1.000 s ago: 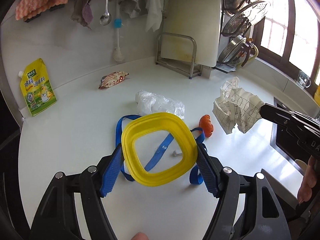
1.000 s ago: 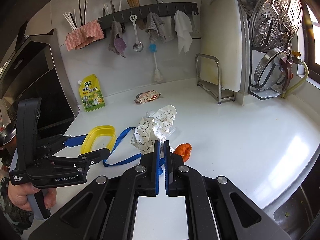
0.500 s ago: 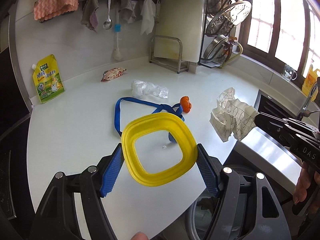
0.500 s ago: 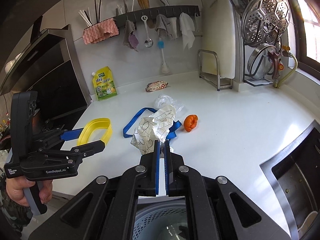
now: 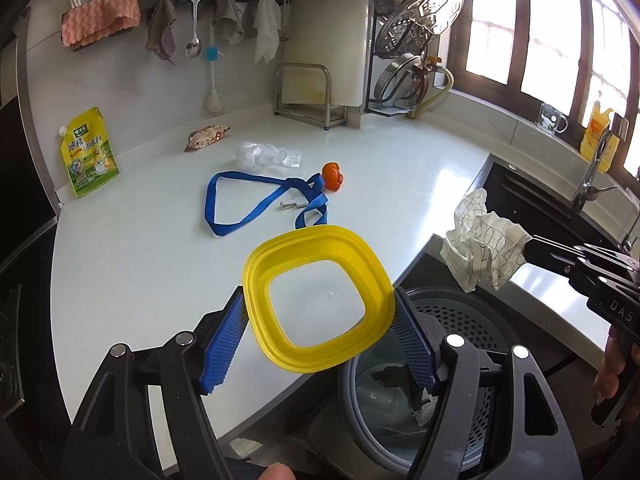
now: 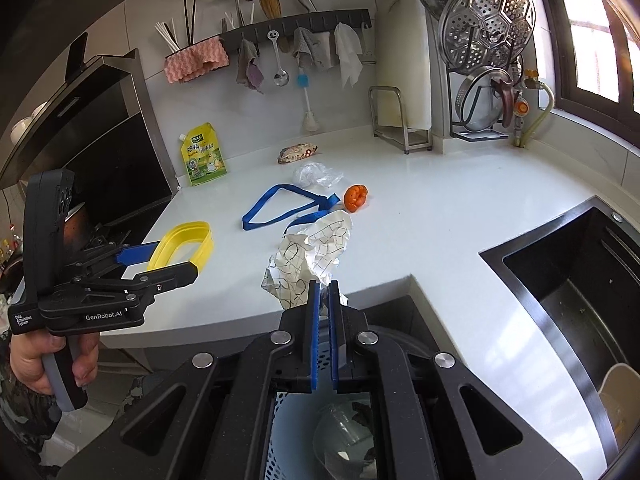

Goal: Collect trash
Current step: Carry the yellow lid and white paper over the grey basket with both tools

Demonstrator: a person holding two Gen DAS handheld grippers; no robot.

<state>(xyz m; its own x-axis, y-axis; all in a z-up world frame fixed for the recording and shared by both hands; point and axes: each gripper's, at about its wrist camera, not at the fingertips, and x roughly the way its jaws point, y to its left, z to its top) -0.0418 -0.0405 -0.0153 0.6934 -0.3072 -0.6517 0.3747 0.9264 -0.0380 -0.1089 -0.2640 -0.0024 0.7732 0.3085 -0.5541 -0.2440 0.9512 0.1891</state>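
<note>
Countertop [image 5: 140, 264] clutter lies beyond both grippers: blue strap [image 5: 256, 204], orange lump [image 5: 333, 171], clear plastic [image 5: 266, 155], snack wrapper [image 5: 207, 138]. Left gripper [image 5: 318, 316] clamps a yellow ring [image 5: 316, 300]; right gripper [image 6: 323, 292] pinches crumpled paper [image 6: 312, 254]. Below them sits a perforated bin [image 5: 472, 320].

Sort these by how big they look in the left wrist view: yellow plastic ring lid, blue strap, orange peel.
1. yellow plastic ring lid, though it is nearest the camera
2. blue strap
3. orange peel

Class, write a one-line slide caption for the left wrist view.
Left gripper carries a yellow ring toward the bin.
</note>
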